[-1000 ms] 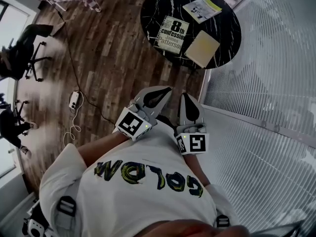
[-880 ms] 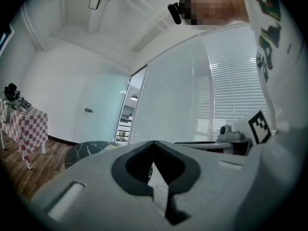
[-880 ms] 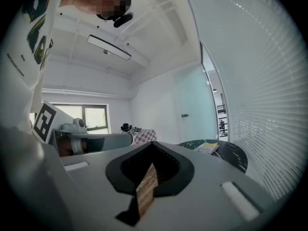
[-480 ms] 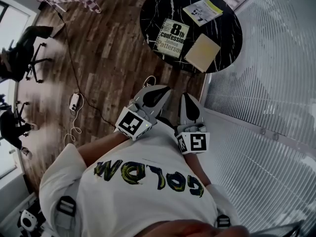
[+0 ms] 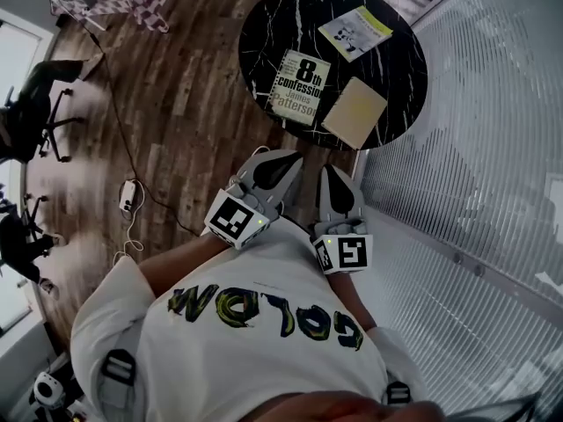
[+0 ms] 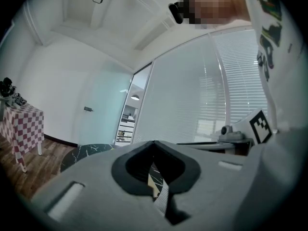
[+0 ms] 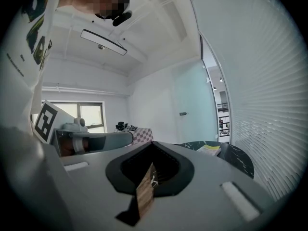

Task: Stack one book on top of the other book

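Nothing stacked yet! Left gripper and right gripper are both clamped tight and empty. At their twelve o'clock, on the marble table, lies the 8th Confession paperback. The tan book, possibly a notebook, sits at its four o'clock, apart.

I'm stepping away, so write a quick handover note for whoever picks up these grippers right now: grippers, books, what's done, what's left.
Left gripper: shut, empty, held in front of the body, short of the table.
Right gripper: shut, empty, beside the left one.
Books: the novel and the plain yellow book lie flat side by side, not stacked, on the round black table. A thin booklet lies farther back.
Done: nothing; no book is touched.
Left: reach the table, open, lift one book, lay it on the other.
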A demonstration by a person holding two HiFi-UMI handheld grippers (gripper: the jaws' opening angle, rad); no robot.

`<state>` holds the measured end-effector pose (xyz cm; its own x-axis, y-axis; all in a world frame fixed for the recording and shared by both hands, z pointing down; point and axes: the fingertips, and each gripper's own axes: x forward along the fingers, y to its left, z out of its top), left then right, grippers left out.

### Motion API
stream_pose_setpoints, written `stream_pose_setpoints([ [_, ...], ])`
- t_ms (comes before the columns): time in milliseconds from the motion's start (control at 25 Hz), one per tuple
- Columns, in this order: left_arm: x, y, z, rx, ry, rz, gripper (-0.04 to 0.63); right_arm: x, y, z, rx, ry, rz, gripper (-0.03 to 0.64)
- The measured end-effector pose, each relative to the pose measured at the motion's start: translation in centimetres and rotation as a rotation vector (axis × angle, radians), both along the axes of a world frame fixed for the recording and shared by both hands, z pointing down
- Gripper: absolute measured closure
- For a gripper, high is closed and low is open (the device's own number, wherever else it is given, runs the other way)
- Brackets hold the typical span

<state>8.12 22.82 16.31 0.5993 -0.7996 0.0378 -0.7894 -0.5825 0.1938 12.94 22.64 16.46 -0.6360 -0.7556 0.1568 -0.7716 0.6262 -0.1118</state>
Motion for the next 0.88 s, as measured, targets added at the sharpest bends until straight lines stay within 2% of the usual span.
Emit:
stream_pose_setpoints([
  [480,-5.5,-9.1,-0.4,-0.019,0.03,0.021,0.595,-5.9,-9.1,-0.7,0.0,0.027,0.003,0.615],
  [880,-9.5,-13.9,0.1,-0.049,0.043,0.057,0.595,-10.3,-13.8,-0.7,0.001,0.05,0.021,0.615],
])
